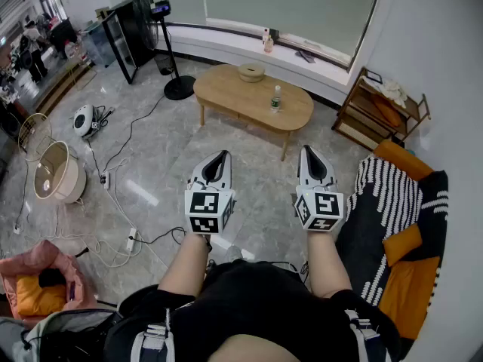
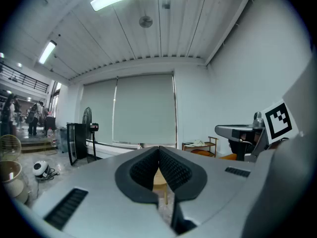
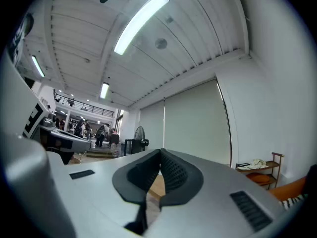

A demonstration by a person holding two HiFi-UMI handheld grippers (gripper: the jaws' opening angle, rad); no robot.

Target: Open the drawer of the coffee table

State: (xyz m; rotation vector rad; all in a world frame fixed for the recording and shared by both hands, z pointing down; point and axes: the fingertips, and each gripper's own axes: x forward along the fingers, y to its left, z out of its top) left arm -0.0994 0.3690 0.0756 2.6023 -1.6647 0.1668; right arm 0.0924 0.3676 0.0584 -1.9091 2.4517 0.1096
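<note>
We hold both grippers out in front of us at about the same height, side by side and apart, each pointing ahead toward the coffee table (image 1: 226,89). The left gripper (image 1: 220,155) has its jaws pressed together with nothing between them. In its own view the dark ribbed pads meet at the tip, and only a sliver of the wooden tabletop shows through the gap lower down. The right gripper (image 1: 309,151) is the same – jaws together, empty, a strip of light wood showing behind the pads.

The coffee table is an oval wooden one on slim legs. It stands well apart from both grippers across a stretch of grey marble floor (image 1: 158,157), in front of the curved window ledge. A small bottle (image 1: 276,99) stands on its top toward the right end, and a round woven bowl (image 1: 251,72) sits near the far edge. From here we cannot make out the drawer.

To the left a standing fan (image 1: 148,6) rises from its dark base, and cables (image 1: 121,202) trail over the floor. To the right there is a wooden shelf (image 1: 355,115) – and nearer us, a striped throw (image 1: 389,202).
</note>
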